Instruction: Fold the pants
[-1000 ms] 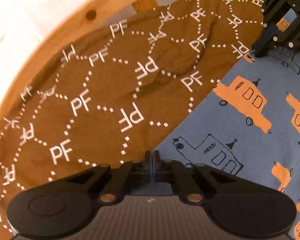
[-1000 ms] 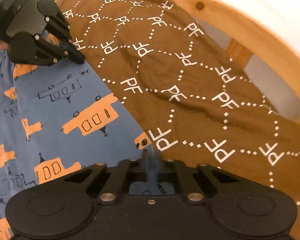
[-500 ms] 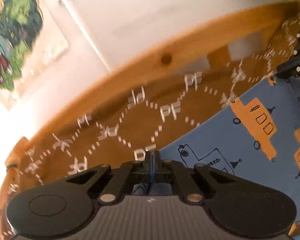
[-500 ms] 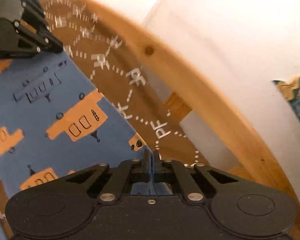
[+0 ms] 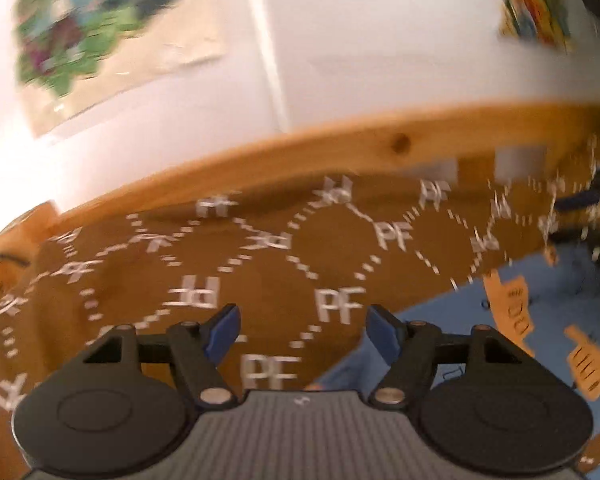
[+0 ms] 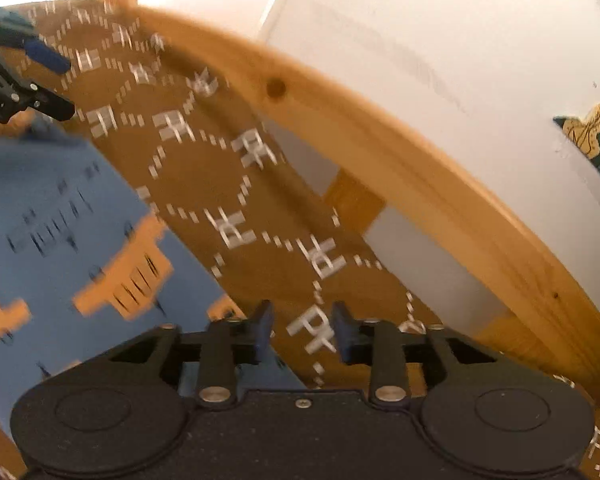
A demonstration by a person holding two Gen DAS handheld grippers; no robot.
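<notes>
I'm in a home bedroom, a child's by the look of it. A curved pine bed frame point(image 5: 340, 152) rims a brown blanket point(image 5: 260, 264) printed with white "PF" letters. Beyond it, on the white wall point(image 6: 440, 40), colourful picture posters point(image 5: 92, 20) hang far left and far right.

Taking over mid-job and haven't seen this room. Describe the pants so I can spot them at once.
Find the curved wooden bed rail against the white wall; a brown blanket with white PF lettering lies below it. The pants lie on that blanket: the only blue fabric, printed with orange and outlined cars.
</notes>
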